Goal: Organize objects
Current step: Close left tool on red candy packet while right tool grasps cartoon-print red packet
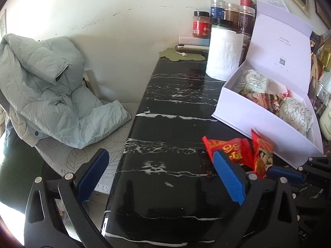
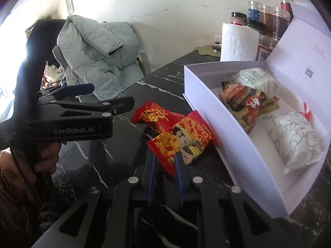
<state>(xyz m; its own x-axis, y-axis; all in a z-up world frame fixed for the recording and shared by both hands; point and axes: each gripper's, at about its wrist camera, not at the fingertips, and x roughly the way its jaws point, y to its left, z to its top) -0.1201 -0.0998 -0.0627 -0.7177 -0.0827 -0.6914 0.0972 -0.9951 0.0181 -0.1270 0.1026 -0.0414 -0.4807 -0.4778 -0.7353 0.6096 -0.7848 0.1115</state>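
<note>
Two red snack packets lie on the black marble table beside an open white box [image 2: 209,111]. In the right wrist view my right gripper [image 2: 164,157] is shut on the nearer red packet [image 2: 182,140], its blue fingers pinching the packet's near edge. The other red packet [image 2: 153,115] lies just behind it. The box holds two white printed packets [image 2: 295,136] and a dark packet [image 2: 246,103]. My left gripper [image 1: 159,165] is open and empty above the table, left of the red packets [image 1: 233,148]; the box [image 1: 258,113] is to its right.
A paper roll [image 1: 224,53], several jars [image 1: 233,14] and a green mat [image 1: 182,55] stand at the table's far end by the wall. A pale green jacket [image 1: 47,86] lies on a chair left of the table. More clutter sits right of the box.
</note>
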